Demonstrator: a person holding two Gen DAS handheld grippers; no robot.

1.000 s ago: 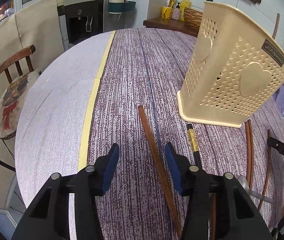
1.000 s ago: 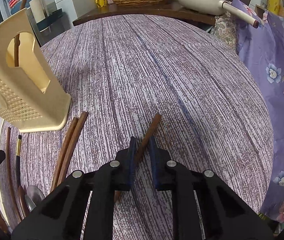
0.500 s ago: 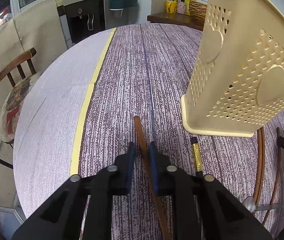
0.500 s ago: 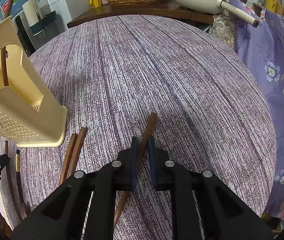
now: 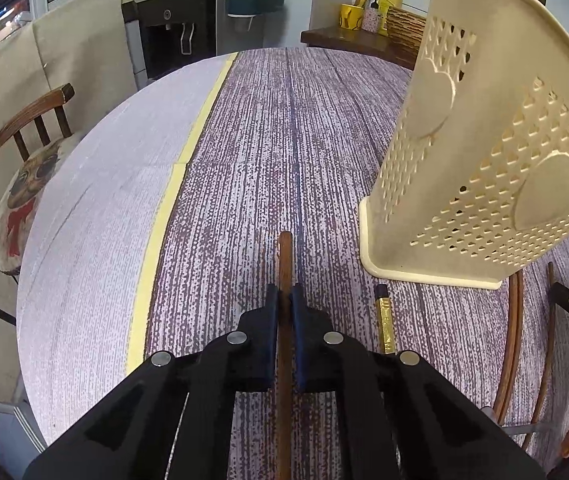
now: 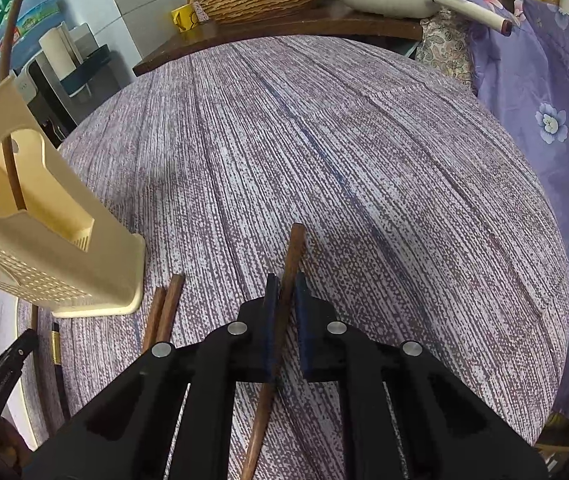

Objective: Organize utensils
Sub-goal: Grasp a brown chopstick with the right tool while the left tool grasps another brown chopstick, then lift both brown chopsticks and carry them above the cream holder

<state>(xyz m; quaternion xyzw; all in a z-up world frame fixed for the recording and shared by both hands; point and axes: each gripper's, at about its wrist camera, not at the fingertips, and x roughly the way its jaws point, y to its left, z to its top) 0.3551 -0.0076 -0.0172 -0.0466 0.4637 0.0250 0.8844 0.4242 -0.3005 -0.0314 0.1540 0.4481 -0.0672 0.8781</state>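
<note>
since a moment ago our left gripper [image 5: 284, 300] has just closed onto a wooden chopstick [image 5: 285, 256] lying on the table [image 5: 244, 160]; our right gripper [image 6: 284, 292] pinches another chopstick [image 6: 294, 248]. both seem light, stiff, slick; we grip near the thick end.

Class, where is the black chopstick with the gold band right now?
In the left wrist view, the black chopstick with the gold band lies on the tablecloth, right of the left gripper, just in front of the cream basket's base.
</note>
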